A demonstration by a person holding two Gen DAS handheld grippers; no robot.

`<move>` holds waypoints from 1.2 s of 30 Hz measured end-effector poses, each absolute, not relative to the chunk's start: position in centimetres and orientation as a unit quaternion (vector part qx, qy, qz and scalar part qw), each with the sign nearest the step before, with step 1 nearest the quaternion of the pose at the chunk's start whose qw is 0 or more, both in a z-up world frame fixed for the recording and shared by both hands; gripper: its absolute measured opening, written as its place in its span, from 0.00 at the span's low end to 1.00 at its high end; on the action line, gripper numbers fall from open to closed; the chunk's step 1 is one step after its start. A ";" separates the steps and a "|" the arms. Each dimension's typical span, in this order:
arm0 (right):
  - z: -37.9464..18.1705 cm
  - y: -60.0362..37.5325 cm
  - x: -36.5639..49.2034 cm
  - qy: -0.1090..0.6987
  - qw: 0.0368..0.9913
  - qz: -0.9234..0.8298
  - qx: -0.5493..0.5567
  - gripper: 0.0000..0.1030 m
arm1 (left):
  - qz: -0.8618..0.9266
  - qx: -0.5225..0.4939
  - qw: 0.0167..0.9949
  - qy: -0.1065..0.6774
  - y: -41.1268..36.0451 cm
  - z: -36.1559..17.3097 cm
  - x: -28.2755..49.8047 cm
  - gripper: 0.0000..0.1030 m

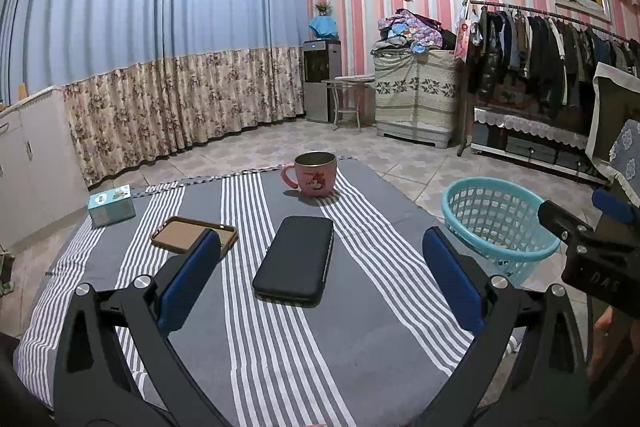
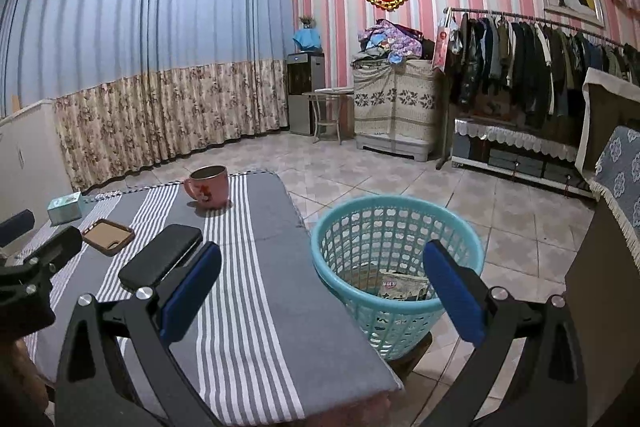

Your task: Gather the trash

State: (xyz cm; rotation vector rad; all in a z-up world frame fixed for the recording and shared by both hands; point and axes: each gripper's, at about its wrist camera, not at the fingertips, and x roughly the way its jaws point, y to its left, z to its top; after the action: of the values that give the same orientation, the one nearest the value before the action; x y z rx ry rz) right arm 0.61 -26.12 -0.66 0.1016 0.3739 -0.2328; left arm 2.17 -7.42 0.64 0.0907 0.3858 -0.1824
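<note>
Leftmost on the grey striped tablecloth (image 1: 360, 307): small teal tissue box (image 1: 111, 205), then brown phone case (image 1: 188, 233), black rectangular phone (image 1: 296, 259), pink cartoon mug (image 1: 316, 174) behind. Left gripper (image 1: 320, 283) spread wide, empty, above the phone. Right of the cloth, turquoise perforated plastic basket (image 2: 340, 247) holding crumpled paper trash (image 2: 400, 287). Right gripper (image 2: 322, 287) likewise wide open, empty, over the basket rim.

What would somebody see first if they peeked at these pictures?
Probably the pink mug standing at the far end of the striped table, then the black phone lying flat in the middle. Beside the table sits a turquoise basket with crumpled paper inside.
</note>
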 end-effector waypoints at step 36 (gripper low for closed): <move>-1.4 -24.5 1.0 0.179 0.979 -0.098 0.024 0.96 | -0.082 0.035 0.979 0.185 -6.3 0.3 2.2 0.95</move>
State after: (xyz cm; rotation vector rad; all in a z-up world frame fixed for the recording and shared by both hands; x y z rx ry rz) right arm 0.95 -24.51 -1.35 0.0489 0.3609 -0.1981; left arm 2.21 -6.31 0.27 0.0697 0.3731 -0.1660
